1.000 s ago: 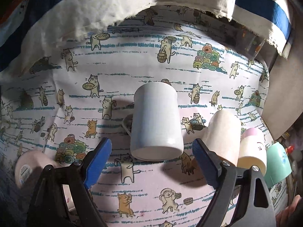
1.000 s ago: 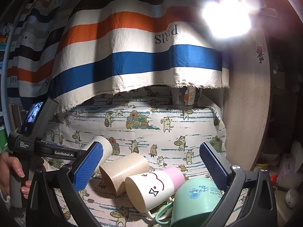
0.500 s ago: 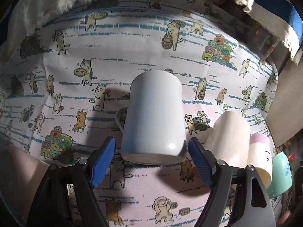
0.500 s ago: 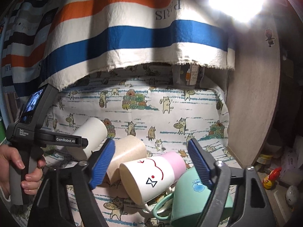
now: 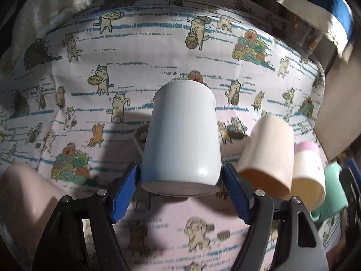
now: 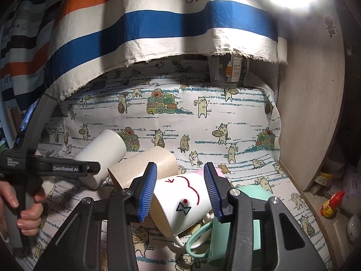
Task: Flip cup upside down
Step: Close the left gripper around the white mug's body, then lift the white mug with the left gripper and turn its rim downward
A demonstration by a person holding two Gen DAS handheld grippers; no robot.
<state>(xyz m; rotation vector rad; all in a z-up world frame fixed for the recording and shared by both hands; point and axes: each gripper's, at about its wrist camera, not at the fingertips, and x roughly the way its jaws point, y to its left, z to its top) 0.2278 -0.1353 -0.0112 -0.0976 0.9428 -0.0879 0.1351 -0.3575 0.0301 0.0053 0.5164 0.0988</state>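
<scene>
Closing in over the last second, the left hand-held gripper now clamps the white mug lying between its blue pads, so flipping can start. The right hand-held gripper, narrowed but unclamped, straddles the pink-bottomed cup on the cat-print worktop.

Your white mug lies on its side at frame center, base toward you, handle on its left, resting on the cat-print cloth.
</scene>
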